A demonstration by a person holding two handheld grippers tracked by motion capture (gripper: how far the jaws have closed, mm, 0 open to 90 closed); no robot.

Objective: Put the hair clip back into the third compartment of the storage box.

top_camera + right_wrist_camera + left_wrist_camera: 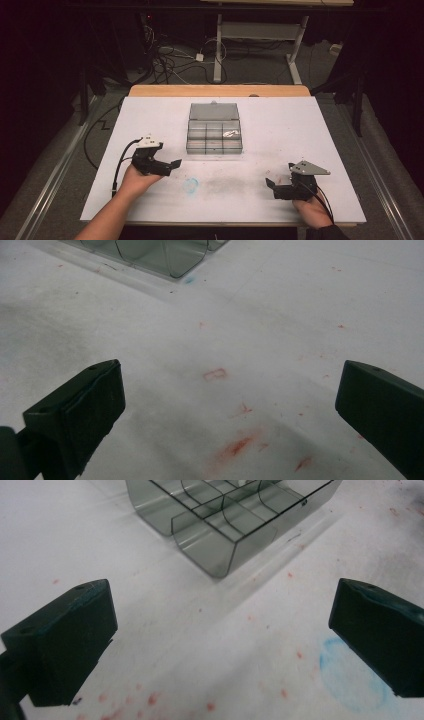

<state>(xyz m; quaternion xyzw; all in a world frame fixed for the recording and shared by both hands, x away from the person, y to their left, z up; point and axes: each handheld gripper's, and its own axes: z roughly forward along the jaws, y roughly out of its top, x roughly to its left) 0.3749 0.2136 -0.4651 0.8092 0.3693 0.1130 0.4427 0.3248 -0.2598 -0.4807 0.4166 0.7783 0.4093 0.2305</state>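
- Your left gripper (172,164) rests on the white table (280,125), jaws spread wide with nothing between them.
- Your right gripper (271,184) sits near the table's front right, jaws likewise spread and empty.
- The smoky transparent plastic compartment box (214,136), lid open, stands mid-table, well apart from both.
- A blue ring stain (350,675) lies just beside your left gripper.

- We count one white table (280,150).
- We count one clear plastic box (214,135) with its lid open; its compartments are too small for us to count.
- We count one small pale item (230,133) inside it.
- We count two grippers: left gripper (172,165), right gripper (272,184).
- We count one blue ring mark (190,185).
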